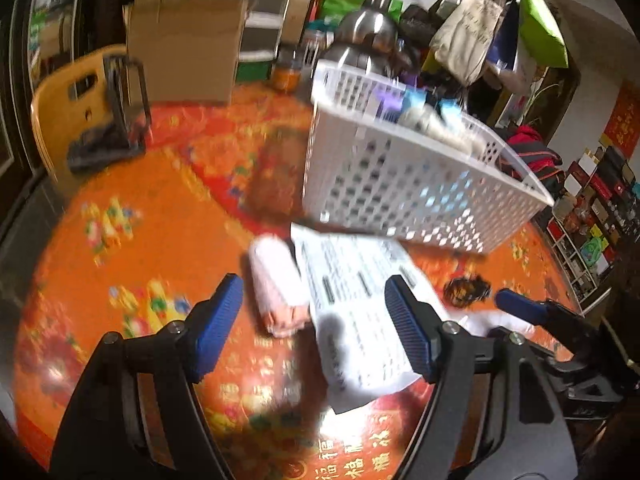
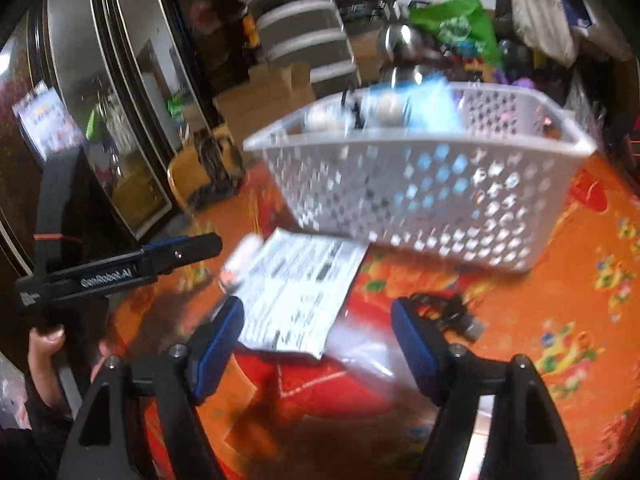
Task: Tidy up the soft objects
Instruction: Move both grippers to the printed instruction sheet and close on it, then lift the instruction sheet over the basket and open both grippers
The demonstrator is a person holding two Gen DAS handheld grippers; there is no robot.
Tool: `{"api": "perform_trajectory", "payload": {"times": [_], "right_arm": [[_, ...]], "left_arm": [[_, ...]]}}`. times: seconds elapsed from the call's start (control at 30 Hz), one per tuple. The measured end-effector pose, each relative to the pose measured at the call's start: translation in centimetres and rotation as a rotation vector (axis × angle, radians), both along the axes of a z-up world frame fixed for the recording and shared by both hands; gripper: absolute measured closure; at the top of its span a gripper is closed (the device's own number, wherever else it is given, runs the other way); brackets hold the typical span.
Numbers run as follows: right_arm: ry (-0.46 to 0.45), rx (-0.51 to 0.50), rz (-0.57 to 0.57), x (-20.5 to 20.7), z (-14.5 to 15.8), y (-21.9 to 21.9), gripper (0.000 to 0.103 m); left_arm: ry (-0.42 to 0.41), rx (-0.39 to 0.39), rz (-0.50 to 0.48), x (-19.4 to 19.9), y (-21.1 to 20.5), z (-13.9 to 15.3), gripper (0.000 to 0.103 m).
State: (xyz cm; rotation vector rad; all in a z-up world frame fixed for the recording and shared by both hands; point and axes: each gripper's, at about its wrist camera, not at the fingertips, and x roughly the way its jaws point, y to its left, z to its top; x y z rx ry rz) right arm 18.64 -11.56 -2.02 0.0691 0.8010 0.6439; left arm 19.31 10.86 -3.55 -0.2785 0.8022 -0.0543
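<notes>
Across the whole lower half of both views runs your table, covered w/ an orange-red patterned cloth. Upper right of centre in the left wrist view sits the white perforated basket, w/ blue and pale soft items piled inside toward its far end; frames are blurred, so can't tell what each one is. At the basket's near base, centre frame, lies a printed plastic bag, partly under the basket's edge. Touching the bag's left side is a pink-white rolled cloth. Right of the bag, a small dark tangled item lies on the table by itself. Your left gripper is spread wide, nothing between its blue pads, hovering over the bag and roll. Your right gripper is equally wide apart and empty, above the bag's near corner.
</notes>
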Motion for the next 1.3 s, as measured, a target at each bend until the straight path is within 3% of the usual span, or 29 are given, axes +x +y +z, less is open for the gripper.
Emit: {"api": "perform_trajectory", "payload": {"times": [0.1,0.47,0.77,0.83,1.0,1.13,1.3], "right_arm": [[0.034,-0.014,0.038,0.4,-1.1,1.3,0.047],[0.100,-0.058,0.066,2.6,-2.8,3.8,0.047],[0.128,-0.077,0.081,3.8,-3.7,4.7,0.057],[0.121,-0.078,0.085,3.7,-3.8,4.8,0.060],[0.095,-0.092,0.102,3.1,-3.7,5.4,0.074],[0.080,-0.080,0.100,2.8,-3.4,5.3,0.079],[0.061,-0.070,0.101,2.6,-3.0,4.7,0.085]], "left_arm": [[0.024,0.001,-0.017,0.0,-0.4,-1.4,0.032],[0.086,-0.063,-0.049,1.6,-0.1,-4.1,0.032],[0.088,-0.048,-0.062,2.1,-0.7,-4.1,0.033],[0.086,-0.040,-0.061,2.0,-1.0,-4.0,0.041],[0.081,-0.068,-0.080,1.5,-1.4,-3.9,0.081],[0.067,-0.002,-0.079,0.7,-2.5,-3.4,0.084],[0.051,-0.020,-0.070,0.3,-2.4,-3.3,0.094]]}}
